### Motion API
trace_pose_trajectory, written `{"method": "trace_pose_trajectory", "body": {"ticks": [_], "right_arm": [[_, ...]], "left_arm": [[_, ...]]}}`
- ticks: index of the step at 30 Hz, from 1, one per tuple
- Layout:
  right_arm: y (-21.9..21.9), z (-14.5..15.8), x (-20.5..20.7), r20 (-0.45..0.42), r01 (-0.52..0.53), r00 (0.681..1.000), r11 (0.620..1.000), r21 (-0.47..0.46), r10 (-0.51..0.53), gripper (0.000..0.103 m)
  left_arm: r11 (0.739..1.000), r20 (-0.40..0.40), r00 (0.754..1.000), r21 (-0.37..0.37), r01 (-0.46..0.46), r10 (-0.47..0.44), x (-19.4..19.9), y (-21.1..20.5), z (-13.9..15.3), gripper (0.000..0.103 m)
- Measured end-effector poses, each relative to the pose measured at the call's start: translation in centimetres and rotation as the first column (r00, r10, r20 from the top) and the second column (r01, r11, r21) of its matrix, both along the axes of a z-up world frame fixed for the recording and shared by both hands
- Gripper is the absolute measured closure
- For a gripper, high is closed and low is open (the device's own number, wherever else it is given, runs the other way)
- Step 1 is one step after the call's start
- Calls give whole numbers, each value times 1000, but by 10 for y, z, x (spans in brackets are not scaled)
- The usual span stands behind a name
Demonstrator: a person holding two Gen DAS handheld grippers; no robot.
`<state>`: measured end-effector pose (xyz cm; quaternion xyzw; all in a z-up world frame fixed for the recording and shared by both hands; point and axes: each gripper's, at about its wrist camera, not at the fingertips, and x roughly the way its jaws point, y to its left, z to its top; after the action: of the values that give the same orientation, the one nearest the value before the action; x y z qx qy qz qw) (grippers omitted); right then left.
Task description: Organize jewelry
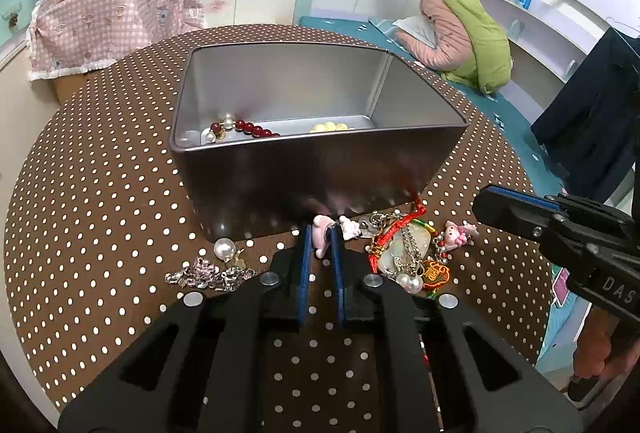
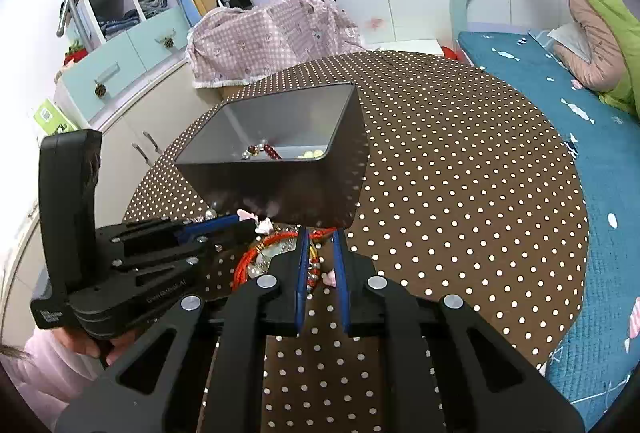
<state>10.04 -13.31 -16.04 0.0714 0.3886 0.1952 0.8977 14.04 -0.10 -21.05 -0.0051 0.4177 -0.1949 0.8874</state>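
A silver tin [image 1: 320, 169] stands open on the dotted table, with a red bead bracelet [image 1: 252, 129] and yellow beads [image 1: 330, 126] inside. Just in front of its near wall, my left gripper [image 1: 320, 231] is shut on a small pink charm [image 1: 320, 247]. To the right lies a tangled pile of jewelry [image 1: 404, 253] with red cord, chain, pearls and a pink doll charm [image 1: 456, 235]. A pearl earring [image 1: 224, 249] and a silver chain [image 1: 208, 273] lie to the left. My right gripper [image 2: 320, 233] hovers shut over the pile's red cord [image 2: 276, 239], holding nothing.
The round table [image 2: 460, 193] wears a brown polka-dot cloth, and its edge curves close on the right. A bed with a teal cover [image 2: 560, 93] lies beyond it. A pink checked cloth [image 2: 272, 37] covers something behind the table. A hand [image 2: 92, 345] holds the left gripper.
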Motion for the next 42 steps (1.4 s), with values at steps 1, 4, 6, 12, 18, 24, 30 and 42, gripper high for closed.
{"method": "trace_pose_trajectory", "body": {"ticks": [1,4,6,12,18,24,30,42], "right_arm": [[0,0,-1,8,2,1000,1000,-17,-2,91],[0,-4,-2,0,-4,1000,1000,-28,4,83],[1,-13,0,-17,15,1000,998,-58,-16,75],[9,-26,3,-19,0,1000,992,-127,-2,80],[8,-29,4,-19,-3,1000,989,-148,0,91],[-6,-24,7,-36,37,999,994,-107,-41,93],[-17,6,7,14,57,998,997,-47,-56,93],[9,54,26,138,-25,990,1000,-13,26,93]], "left_arm": [[1000,-1,1000,-8,-3,3,-1,2,1,94],[1000,4,1000,-23,-14,14,-5,7,4,94],[999,14,1000,-30,-18,19,-8,11,8,94],[999,32,999,-46,-27,28,-18,20,17,94],[997,49,998,-66,-31,34,-24,26,24,94],[997,95,995,-78,-15,22,-34,26,40,94],[995,155,988,-96,-13,28,-37,33,65,94],[993,239,969,-115,-28,56,-13,37,97,94]]}}
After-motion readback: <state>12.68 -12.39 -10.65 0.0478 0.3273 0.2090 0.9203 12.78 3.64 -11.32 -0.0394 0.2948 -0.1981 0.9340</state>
